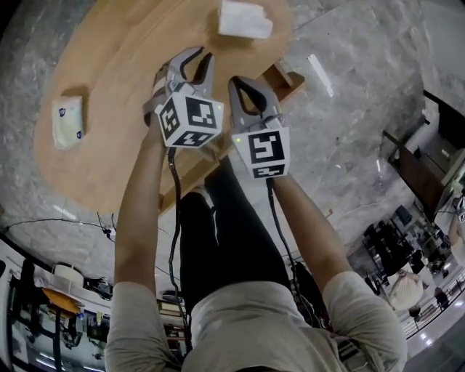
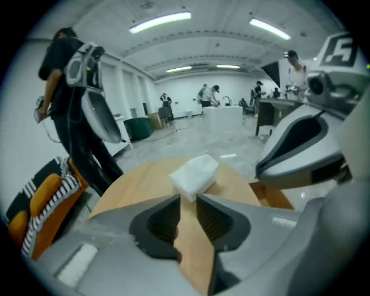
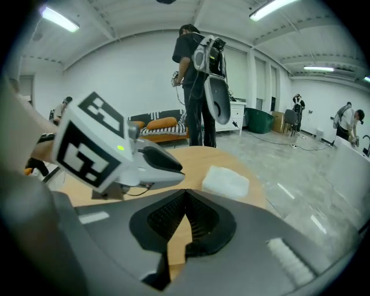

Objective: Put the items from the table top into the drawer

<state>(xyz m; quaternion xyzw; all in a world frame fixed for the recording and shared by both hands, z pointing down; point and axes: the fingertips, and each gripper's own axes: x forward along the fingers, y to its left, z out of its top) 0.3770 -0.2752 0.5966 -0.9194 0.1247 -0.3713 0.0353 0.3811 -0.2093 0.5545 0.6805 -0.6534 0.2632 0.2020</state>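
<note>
A white tissue pack lies at the far end of the oval wooden table; it also shows just past my jaws. A second white pack with a blue mark lies at the table's left end. My left gripper hovers over the table, its jaws a narrow gap apart with nothing between them. Beside it, my right gripper is shut and empty, near the table's right edge. A wooden part like a drawer juts from under that edge.
The floor around the table is grey marble. A person with a backpack rig stands beyond the table's far side, in front of a sofa with striped cushions. More people and desks are further off.
</note>
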